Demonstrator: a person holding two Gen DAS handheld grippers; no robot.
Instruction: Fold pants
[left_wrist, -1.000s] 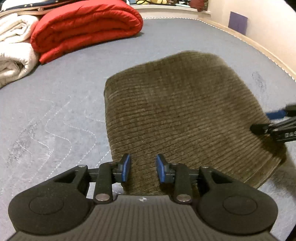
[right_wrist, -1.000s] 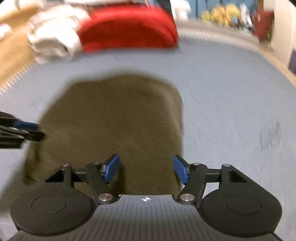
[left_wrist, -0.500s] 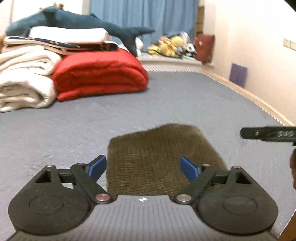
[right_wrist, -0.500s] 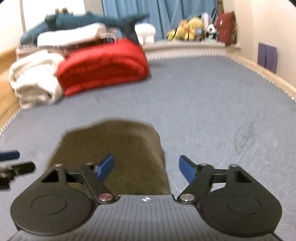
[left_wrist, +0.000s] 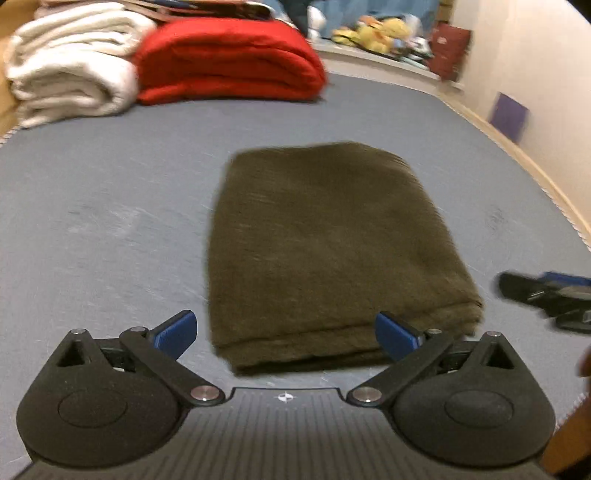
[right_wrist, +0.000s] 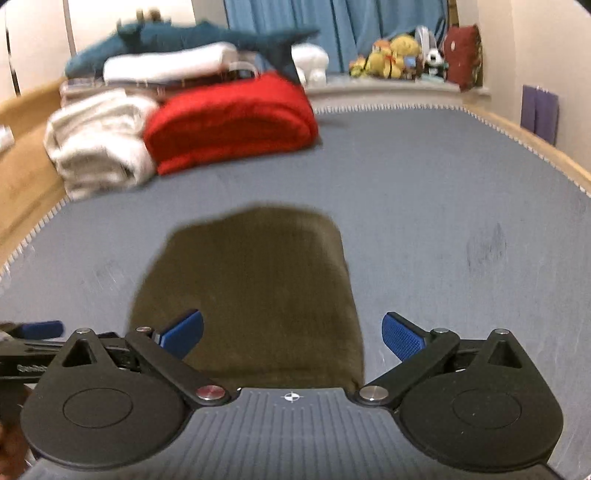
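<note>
I've just let both tools spread wide: my left tool (left_wrist: 285, 330) and right tool (right_wrist: 291, 332) hold nothing and have lifted back from the pants (left_wrist: 325, 240), which lie folded flat on the bed (left_wrist: 110, 206). The folding looks finished.

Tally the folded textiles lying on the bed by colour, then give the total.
Olive-brown: 1, the pants
Red: 1, the blanket
White: 1, the blanket
Total: 3
</note>
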